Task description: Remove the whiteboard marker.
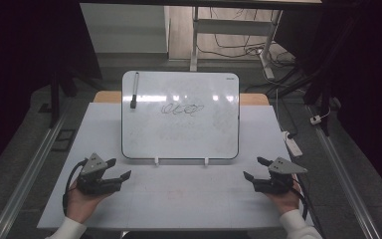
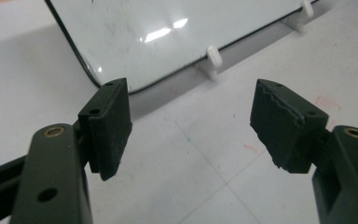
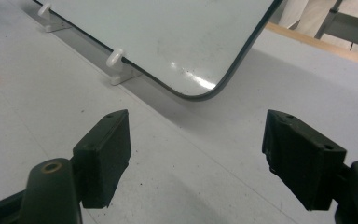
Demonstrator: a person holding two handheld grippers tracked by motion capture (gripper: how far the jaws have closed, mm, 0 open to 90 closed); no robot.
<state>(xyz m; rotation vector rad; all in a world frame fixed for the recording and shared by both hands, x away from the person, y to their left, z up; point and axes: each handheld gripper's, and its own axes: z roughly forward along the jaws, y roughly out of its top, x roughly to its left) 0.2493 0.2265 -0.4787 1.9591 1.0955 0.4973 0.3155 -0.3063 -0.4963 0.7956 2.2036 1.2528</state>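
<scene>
Nearest to you, your two hands come in from the bottom edge of the high view, each in a white sleeve and each resting on the white counter (image 1: 179,199). Your left hand holds the left gripper (image 1: 121,169) near the counter's left front, and its jaws stand wide apart with nothing between them; in the left gripper view the bare counter shows in the gap between the two black pads (image 2: 109,128). Your right hand holds the right gripper (image 1: 256,168) near the right front, well apart from the left one, and its jaws too stand wide with nothing between them. Both grippers point toward the middle of the counter. Just beyond them a whiteboard (image 1: 179,134) stands propped and tilted back, its lower edge sitting in two small white clips (image 1: 156,160) on the counter. Neither gripper touches the whiteboard; each sits near one of its lower corners. A dark scribble (image 1: 182,109) marks the board's upper middle. A black marker (image 1: 135,89) lies against the board's upper left corner, running up and down. Behind the counter you would find a dim floor with loose cables (image 1: 238,50) and the legs of a metal frame.
</scene>
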